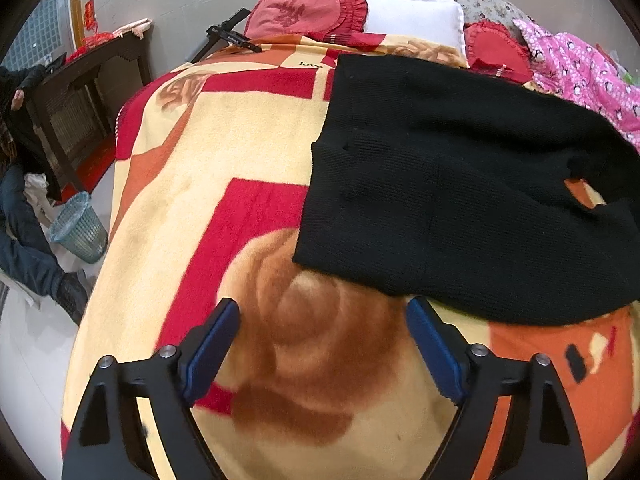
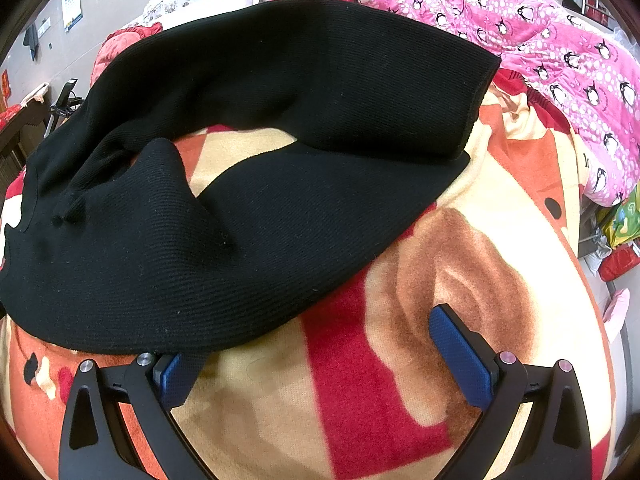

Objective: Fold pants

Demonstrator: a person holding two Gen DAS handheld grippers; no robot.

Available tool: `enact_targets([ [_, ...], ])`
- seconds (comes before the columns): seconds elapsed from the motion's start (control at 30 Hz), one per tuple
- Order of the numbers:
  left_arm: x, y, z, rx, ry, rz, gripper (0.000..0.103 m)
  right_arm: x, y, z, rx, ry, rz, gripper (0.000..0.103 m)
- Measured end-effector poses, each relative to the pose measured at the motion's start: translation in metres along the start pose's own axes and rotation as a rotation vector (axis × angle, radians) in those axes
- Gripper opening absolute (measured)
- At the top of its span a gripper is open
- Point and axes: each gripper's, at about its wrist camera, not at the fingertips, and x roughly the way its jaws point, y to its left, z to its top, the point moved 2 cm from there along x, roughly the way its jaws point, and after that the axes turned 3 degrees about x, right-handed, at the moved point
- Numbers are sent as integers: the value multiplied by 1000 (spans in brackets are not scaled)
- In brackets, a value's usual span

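Black ribbed knit pants (image 1: 460,184) lie spread on a blanket (image 1: 256,148) patterned in red, cream and orange. In the right wrist view the pants (image 2: 240,220) have their two legs running to the right, with a wedge of blanket showing between them and the cuffs stacked at the right. My left gripper (image 1: 323,304) hangs open over bare blanket just below the pants' near hem, and nothing is between its blue pads. My right gripper (image 2: 308,336) is open too. The pants' near edge drapes over its left fingertip, and its right finger (image 2: 460,352) is over the blanket.
Red ruffled pillows (image 1: 308,12), a white pillow (image 1: 412,16) and a pink penguin-print quilt (image 2: 560,60) crowd the bed's far side. To the left, off the bed, stand a mesh wastebasket (image 1: 80,228) and a dark wooden table (image 1: 88,76). A seated person's leg (image 1: 28,248) is there too.
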Motion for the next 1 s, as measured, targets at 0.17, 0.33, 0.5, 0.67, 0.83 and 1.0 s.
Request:
enact_targets([
  [0.17, -41, 0, 0, 1, -104, 2, 85, -1, 0, -1, 8, 0, -6, 102],
  [0.33, -74, -7, -3, 18, -152, -31, 85, -22, 5, -11, 10, -18, -45, 103],
  [0.5, -89, -15, -10, 22, -179, -49, 85, -64, 19, -22, -36, -128, -54, 103],
  [0.67, -94, -22, -11, 34, -186, -54, 85, -86, 31, -27, -65, -173, -20, 103],
  [0.83, -93, -17, -7, 17, -170, -121, 86, -96, 29, -23, -63, -185, 37, 103],
  [1.0, -78, 3, 3, -49, -138, -163, 86, -89, 24, -10, -29, -171, 102, 103],
])
